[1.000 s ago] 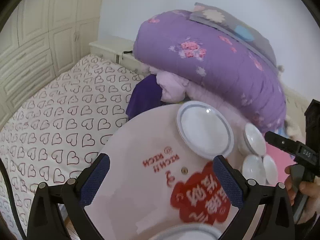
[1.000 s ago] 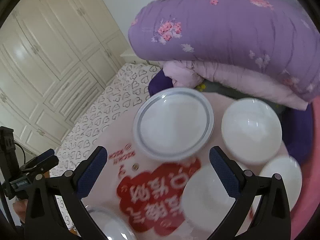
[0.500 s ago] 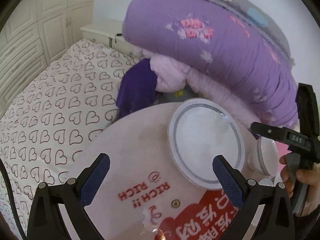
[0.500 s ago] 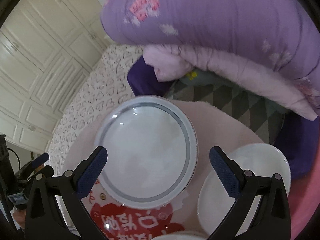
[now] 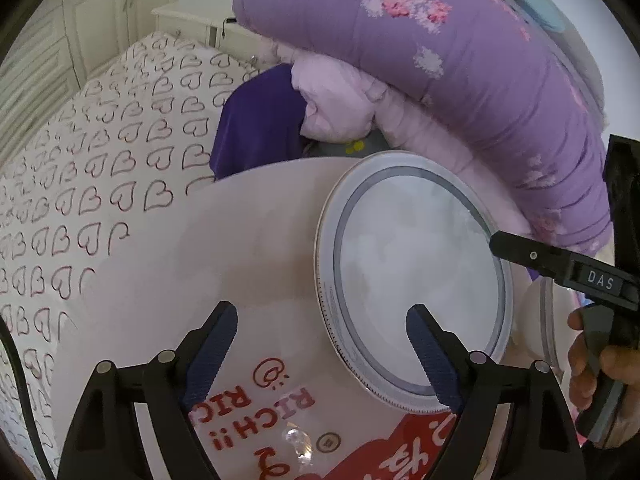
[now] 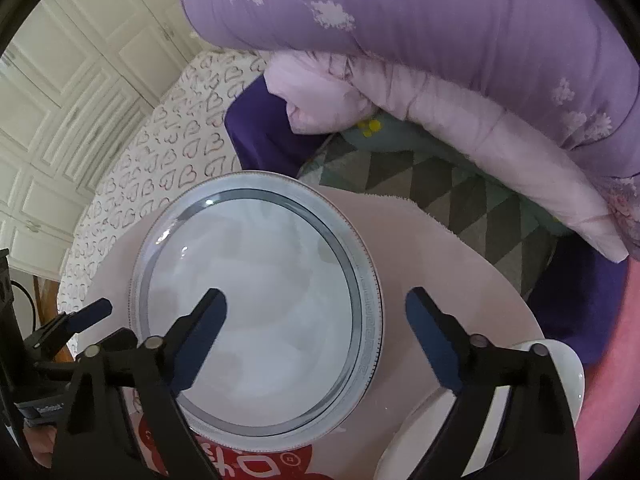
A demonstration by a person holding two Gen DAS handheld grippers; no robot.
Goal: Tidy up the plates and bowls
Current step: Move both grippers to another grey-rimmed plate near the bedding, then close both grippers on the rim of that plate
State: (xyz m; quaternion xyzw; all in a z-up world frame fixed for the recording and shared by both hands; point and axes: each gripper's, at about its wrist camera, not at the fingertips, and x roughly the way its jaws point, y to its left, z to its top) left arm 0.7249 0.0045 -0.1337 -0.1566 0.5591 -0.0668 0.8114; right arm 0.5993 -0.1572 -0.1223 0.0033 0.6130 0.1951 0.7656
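Observation:
A white plate with a grey ring (image 5: 412, 276) (image 6: 256, 300) lies flat on the round pale-pink table (image 5: 200, 260). My left gripper (image 5: 320, 332) hovers over the plate's left rim, one finger above the plate and one above the table. Its jaws are closing and touch nothing. My right gripper (image 6: 316, 320) straddles the plate's right rim the same way, jaws also closing, pads clear of it. A white bowl (image 6: 480, 400) sits at the lower right, partly hidden by my right gripper's fingers (image 6: 440, 352).
A purple flowered quilt (image 5: 460, 60) and a pink blanket (image 6: 440, 108) are piled just behind the table. A bed with a heart-print sheet (image 5: 100, 160) lies to the left, white wardrobe doors (image 6: 60, 80) beyond. A red printed label (image 5: 400, 452) covers the table's near part.
Both grippers have come down and forward onto the grey-ringed plate, which now fills the views. Both pairs of jaws have narrowed. The other bowls have slid out of view.

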